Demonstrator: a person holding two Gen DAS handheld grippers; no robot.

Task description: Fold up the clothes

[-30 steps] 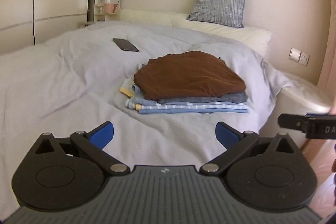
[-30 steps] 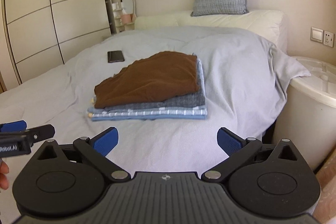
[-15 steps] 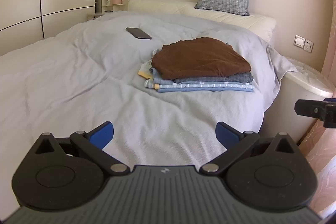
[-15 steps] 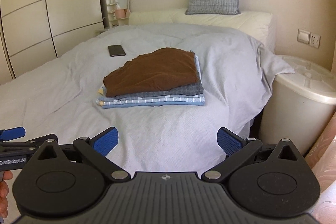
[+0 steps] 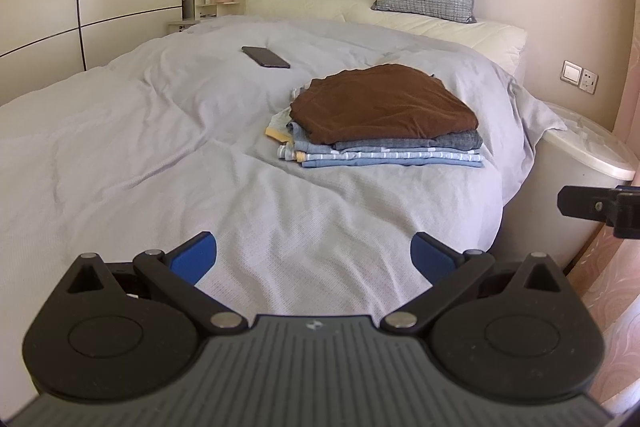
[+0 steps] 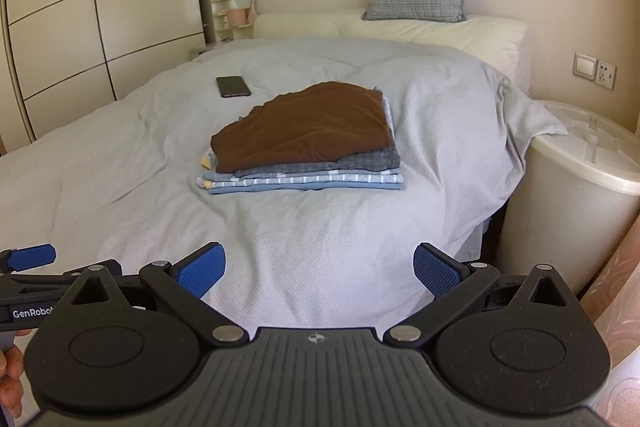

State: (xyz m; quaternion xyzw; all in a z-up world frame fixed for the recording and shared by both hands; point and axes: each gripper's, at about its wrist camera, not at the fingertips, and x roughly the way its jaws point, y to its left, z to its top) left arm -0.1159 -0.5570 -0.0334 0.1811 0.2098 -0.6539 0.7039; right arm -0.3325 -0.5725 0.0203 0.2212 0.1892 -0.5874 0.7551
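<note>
Both the left gripper point(image 5: 314, 255) and right gripper point(image 6: 319, 269) hang spread wide and empty, well short of the folded stack point(image 6: 304, 143) ahead, its long side crosswise, slightly nearer the right one.

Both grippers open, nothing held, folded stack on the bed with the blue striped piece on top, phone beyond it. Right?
One thing off: the top piece is the brown garment; the blue striped piece sits near the bottom, as the right wrist view shows. The rest holds.
</note>
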